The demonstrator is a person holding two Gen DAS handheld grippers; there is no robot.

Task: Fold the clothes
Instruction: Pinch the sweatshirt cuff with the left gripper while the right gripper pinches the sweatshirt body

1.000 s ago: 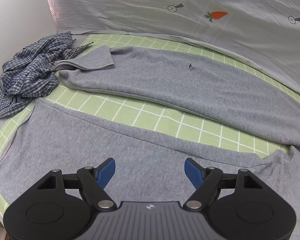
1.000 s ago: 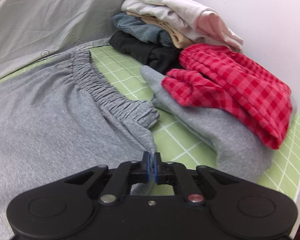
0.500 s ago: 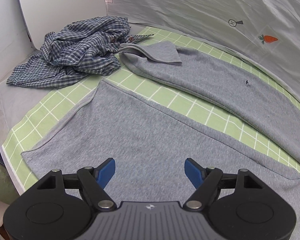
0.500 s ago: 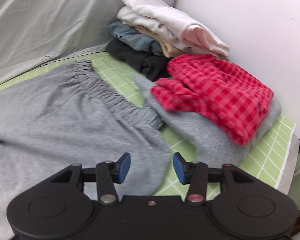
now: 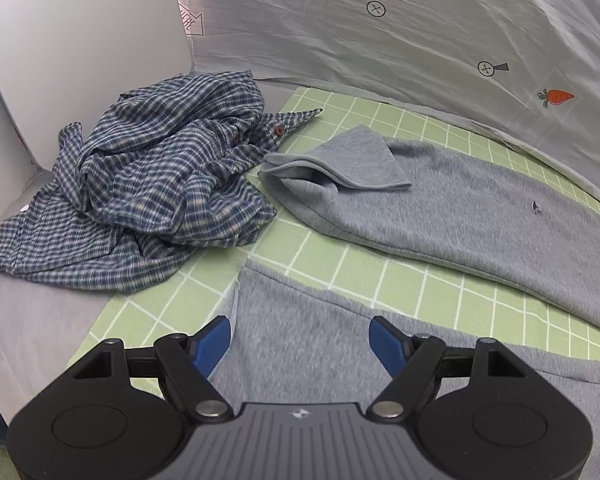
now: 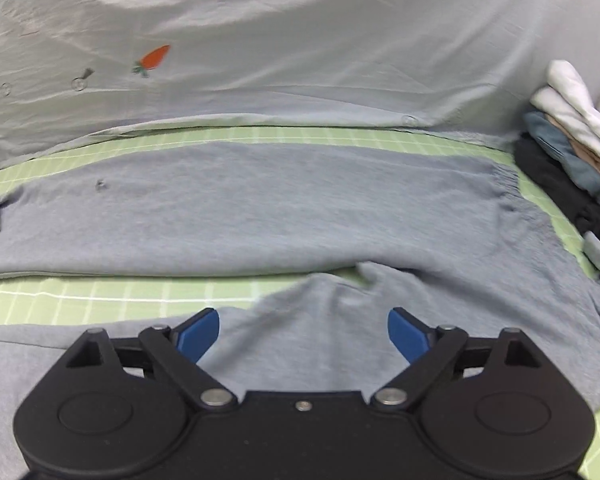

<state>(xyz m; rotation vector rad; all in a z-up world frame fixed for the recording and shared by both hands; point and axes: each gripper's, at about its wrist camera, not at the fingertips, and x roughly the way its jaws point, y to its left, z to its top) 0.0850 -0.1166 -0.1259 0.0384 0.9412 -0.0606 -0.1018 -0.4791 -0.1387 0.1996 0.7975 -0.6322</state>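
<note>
We hold both grippers released, the left gripper with the near trouser leg end between its fingers and the right gripper over the crotch, probably to fold one leg over the other. The grey trousers lie flat ahead of the fingers on a green checked mat, a grey sheet behind them.

Wrinkled grey sheet with carrot print behind; white wall panel left; green grid mat below
</note>
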